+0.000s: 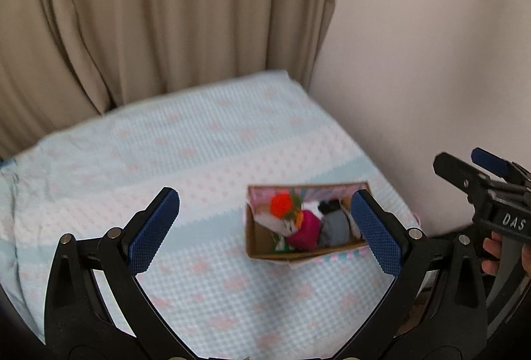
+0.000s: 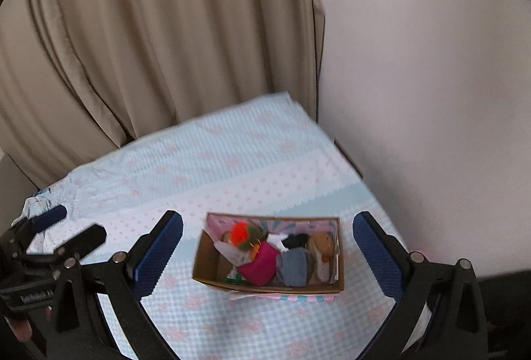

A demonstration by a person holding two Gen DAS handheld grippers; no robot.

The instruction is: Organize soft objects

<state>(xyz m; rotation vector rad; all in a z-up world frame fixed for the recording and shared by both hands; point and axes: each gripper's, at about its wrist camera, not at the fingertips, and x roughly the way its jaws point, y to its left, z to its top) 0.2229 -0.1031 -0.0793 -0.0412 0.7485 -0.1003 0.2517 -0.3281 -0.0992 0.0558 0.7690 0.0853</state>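
Observation:
A cardboard box (image 1: 259,240) (image 2: 207,260) sits on the bed and holds several soft toys: an orange pompom (image 1: 281,205) (image 2: 239,234), a magenta plush (image 1: 305,232) (image 2: 260,265), a grey plush (image 1: 335,227) (image 2: 295,267) and a tan plush (image 2: 321,242). My left gripper (image 1: 264,232) is open and empty, raised above the bed, the box between its pads in view. My right gripper (image 2: 267,255) is open and empty above the box. Each gripper shows at the edge of the other's view (image 1: 478,171) (image 2: 66,227).
The bed (image 1: 166,144) (image 2: 232,154) has a light blue and pink patterned cover. A beige curtain (image 1: 149,11) (image 2: 149,28) hangs behind it. A white wall (image 1: 431,44) (image 2: 431,61) runs along the bed's right side.

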